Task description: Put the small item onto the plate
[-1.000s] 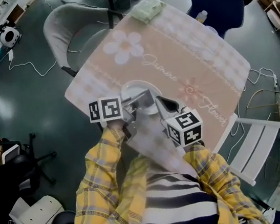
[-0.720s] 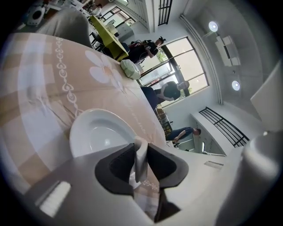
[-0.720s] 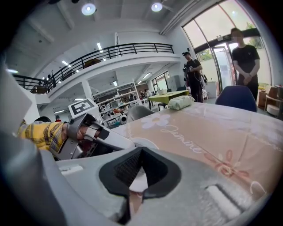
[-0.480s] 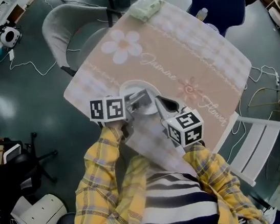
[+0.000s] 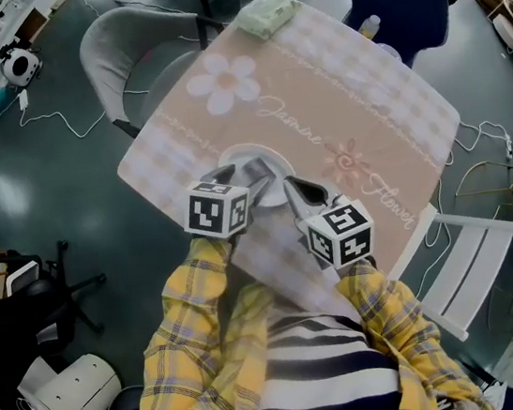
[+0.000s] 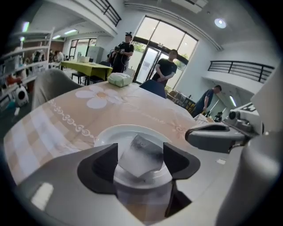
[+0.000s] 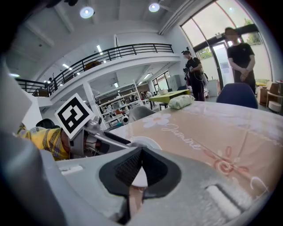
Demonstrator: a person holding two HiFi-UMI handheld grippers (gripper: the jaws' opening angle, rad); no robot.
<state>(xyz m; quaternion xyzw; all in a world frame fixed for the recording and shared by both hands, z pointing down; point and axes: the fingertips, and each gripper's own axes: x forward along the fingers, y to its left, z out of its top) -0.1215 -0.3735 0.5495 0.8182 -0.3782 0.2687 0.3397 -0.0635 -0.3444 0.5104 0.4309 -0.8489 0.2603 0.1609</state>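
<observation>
Pink flowered table [image 5: 345,92] w/ white plate [image 6: 106,132] right under & ahead of left gripper [image 6: 140,164]. Its jaws have just been opening & now stand as wide as they go. Small clear cube [image 6: 142,150] sits btwn them, tilted on one edge, looks to rest on the plate. No squeeze on it: left jaw v. close, gap on the right side. Right gripper [image 7: 139,159] is just right of the left one, jaws closed together, nothing in them.

Step in hand, by my read: let go & clear off. To do it well, pull left gripper straight up/back along its own line, no sideways swing, so neither jaw clips the cube & knocks it off the plate. Keep right gripper still.
</observation>
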